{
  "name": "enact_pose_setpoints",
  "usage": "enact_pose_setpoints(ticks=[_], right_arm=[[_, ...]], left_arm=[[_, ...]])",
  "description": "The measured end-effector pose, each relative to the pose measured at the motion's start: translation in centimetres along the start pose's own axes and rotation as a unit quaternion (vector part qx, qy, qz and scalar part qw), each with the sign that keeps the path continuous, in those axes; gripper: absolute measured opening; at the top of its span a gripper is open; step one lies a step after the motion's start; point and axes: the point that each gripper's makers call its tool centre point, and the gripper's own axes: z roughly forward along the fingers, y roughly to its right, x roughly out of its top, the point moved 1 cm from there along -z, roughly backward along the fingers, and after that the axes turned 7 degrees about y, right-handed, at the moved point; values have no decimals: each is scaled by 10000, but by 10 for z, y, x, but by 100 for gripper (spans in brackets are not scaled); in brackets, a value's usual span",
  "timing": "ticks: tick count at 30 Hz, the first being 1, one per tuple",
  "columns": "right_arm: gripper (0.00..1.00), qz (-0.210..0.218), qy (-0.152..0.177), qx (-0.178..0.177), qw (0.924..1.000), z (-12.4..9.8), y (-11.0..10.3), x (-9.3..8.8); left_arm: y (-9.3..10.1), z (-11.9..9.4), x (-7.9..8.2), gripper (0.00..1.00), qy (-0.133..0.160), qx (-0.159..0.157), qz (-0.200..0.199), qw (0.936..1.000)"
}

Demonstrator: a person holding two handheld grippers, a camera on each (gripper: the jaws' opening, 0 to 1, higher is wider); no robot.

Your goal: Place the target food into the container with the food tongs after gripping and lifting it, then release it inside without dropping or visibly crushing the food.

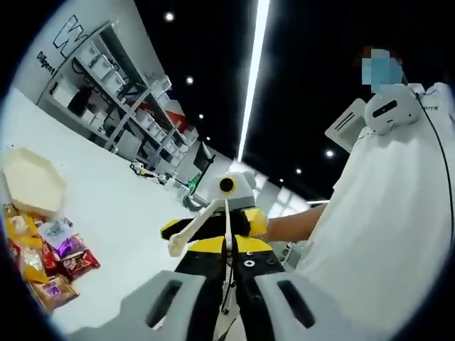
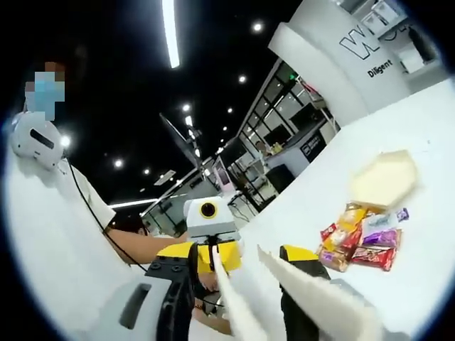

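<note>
Jaws: we're seeing right gripper (image 2: 284, 305) pinching white food tongs (image 2: 298, 291); left gripper (image 1: 229, 298) spread, holding nothing. Snack packets (image 2: 362, 241) are lying beside hexagonal container (image 2: 384, 177) on white table (image 2: 434, 121). We're judging packets light, crinkly, slippery, crushable; gripping mid-packet, gently.

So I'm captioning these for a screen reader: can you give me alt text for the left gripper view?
The other gripper, yellow and black, holds white food tongs above a white table. To the left lie a pale hexagonal container and a pile of wrapped snacks.
</note>
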Motion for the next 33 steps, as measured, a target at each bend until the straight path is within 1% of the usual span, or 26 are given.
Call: enact_pose_setpoints(ticks=[3, 5, 8, 9, 11, 12, 13, 16, 17, 18, 19, 20, 21, 22, 24, 26, 28, 29, 30, 31, 32, 33], right_arm=[[29, -35, 143, -4, 9999, -1, 2, 7], [29, 17, 132, -14, 9999, 0, 2, 8], [28, -18, 155, -7, 9999, 0, 2, 9], [26, 220, 152, 28, 9996, -1, -1, 10], [23, 257, 168, 38, 9995, -1, -1, 12], [22, 419, 94, 22, 9991, -2, -2, 11], [20, 433, 65, -2, 9990, -3, -2, 11], [18, 350, 5, -126, 9993, -4, 0, 9], [18, 372, -21, -161, 9992, -5, 2, 8], [18, 356, -2, -214, 9991, -7, 4, 9], [18, 297, 130, -300, 9990, -10, 9, 14], [18, 318, 161, -326, 9988, -12, 10, 16], [18, 302, 170, -392, 9986, -15, 14, 18], [18, 200, 131, -448, 9987, -17, 16, 18], [18, 120, 77, -547, 9984, -19, 20, 16], [19, 41, 55, -633, 9980, -21, 25, 15], [18, -30, -11, -788, 9969, -22, 31, 12], [18, -50, -79, -898, 9959, -22, 35, 9], [18, -77, -144, -984, 9950, -23, 38, 7], [18, -184, -196, -1088, 9937, -23, 43, 5], [18, -296, -242, -1177, 9923, -24, 47, 3], [18, -289, -257, -1220, 9918, -23, 48, 2]], left_arm=[[4, 1, -3, 0, -58, -47, 16, 10000], [5, 1, -3, 0, -48, -55, 4, 10000], [4, 2, -2, 0, 25, -35, -16, 10000], [5, 3, -1, 0, 70, -52, -82, 9999], [5, 4, 0, 0, 101, -69, -107, 9999], [4, 4, 0, 0, 88, -69, -120, 9999], [4, 5, -1, 0, 51, -61, -97, 9999], [-4, 5, -6, 3, -116, 158, 8, 9998], [-3, 5, -8, 4, -187, 134, 118, 9997], [-6, 4, -9, 6, -245, 202, 117, 9994], [-7, 2, -10, 10, -306, 255, 135, 9991], [-11, -2, -11, 14, -403, 355, 321, 9980], [-14, -5, -8, 19, -364, 447, 348, 9977], [-14, -7, -6, 23, -328, 474, 331, 9978], [-19, -12, -2, 27, -321, 600, 467, 9966], [-28, -17, 0, 29, -395, 838, 634, 9937], [-34, -20, 0, 34, -415, 989, 666, 9920], [-39, -23, -1, 36, -467, 1148, 700, 9898], [-42, -26, -2, 38, -506, 1226, 747, 9884], [-47, -28, -2, 41, -523, 1351, 778, 9864], [-49, -30, -2, 43, -515, 1420, 802, 9853], [-50, -31, -2, 45, -496, 1477, 781, 9847]])
